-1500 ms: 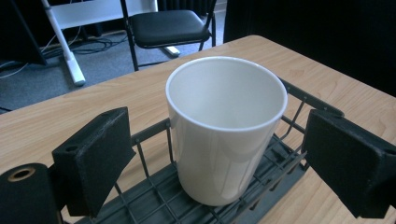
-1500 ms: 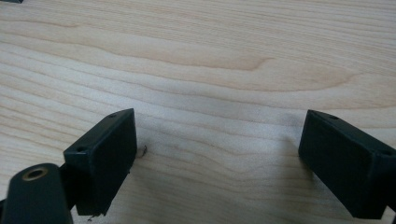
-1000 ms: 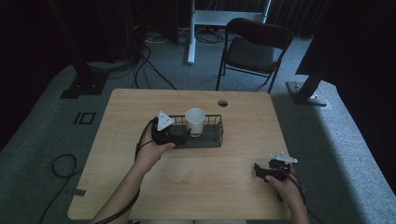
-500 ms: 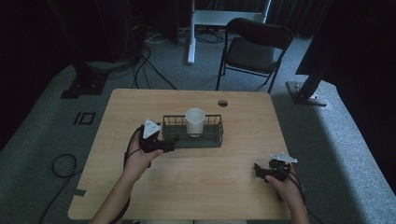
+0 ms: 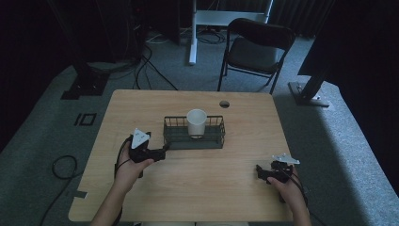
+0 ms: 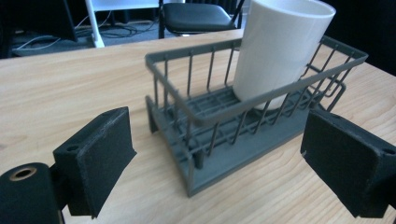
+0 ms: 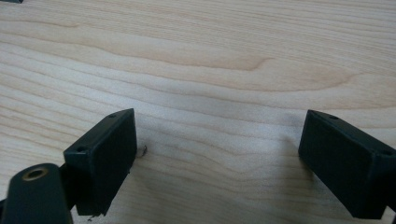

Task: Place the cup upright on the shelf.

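Note:
A white cup (image 5: 196, 122) stands upright in a dark grey wire basket (image 5: 194, 141) at the middle of the wooden table. My left gripper (image 5: 162, 151) is just off the basket's left end, low over the table and pointing at it. In the left gripper view the jaws (image 6: 219, 158) are open and hold nothing, with the basket (image 6: 196, 112) and cup (image 6: 280, 46) a short way beyond them. My right gripper (image 5: 260, 170) rests near the table's front right. In the right gripper view its jaws (image 7: 219, 158) stand open over bare wood.
The table (image 5: 141, 108) has a round cable hole (image 5: 224, 103) behind the basket. Beyond its far edge stands a black folding chair (image 5: 256, 49). Cables (image 5: 61, 165) lie on the grey floor at the left.
My left gripper has drawn back from the basket's left end, moving left and toward the near edge and sinking a little. The right gripper, basket and cup have stayed put.

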`<state>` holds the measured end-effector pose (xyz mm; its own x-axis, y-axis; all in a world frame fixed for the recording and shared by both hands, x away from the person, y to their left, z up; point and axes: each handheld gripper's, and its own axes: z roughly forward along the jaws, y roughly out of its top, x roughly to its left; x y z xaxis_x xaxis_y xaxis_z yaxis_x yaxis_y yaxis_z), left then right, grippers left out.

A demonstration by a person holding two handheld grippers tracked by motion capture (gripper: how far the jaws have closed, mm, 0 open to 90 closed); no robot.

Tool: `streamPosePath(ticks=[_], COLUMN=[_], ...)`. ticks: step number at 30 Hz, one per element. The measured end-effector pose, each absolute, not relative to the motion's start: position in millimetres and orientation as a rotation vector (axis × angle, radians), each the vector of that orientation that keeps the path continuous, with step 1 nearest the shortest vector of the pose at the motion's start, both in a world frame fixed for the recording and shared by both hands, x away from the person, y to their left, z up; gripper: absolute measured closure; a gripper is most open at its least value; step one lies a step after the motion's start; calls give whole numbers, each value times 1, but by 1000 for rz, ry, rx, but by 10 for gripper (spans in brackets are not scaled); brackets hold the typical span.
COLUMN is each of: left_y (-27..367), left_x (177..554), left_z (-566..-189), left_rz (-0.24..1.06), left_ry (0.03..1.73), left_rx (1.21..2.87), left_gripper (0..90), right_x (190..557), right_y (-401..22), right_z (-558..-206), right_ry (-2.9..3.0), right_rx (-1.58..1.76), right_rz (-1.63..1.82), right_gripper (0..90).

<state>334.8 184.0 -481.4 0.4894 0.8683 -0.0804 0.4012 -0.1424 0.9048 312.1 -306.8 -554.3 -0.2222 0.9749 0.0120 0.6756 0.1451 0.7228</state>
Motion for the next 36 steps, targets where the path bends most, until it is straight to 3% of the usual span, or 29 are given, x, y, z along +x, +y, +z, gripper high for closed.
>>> streamPosePath(ticks=[22,36], left_y=[208,233], left_x=[315,311], left_z=[-525,-543], left_rz=[539,577], left_ry=[1200,1373], left_rx=[1778,1822], left_gripper=[96,96], right_x=[312,312], right_y=[-307,-307], right_z=[-554,-554], right_ry=[1963,1964], right_rx=[1574,1569], right_rz=[850,849], right_gripper=[109,109])
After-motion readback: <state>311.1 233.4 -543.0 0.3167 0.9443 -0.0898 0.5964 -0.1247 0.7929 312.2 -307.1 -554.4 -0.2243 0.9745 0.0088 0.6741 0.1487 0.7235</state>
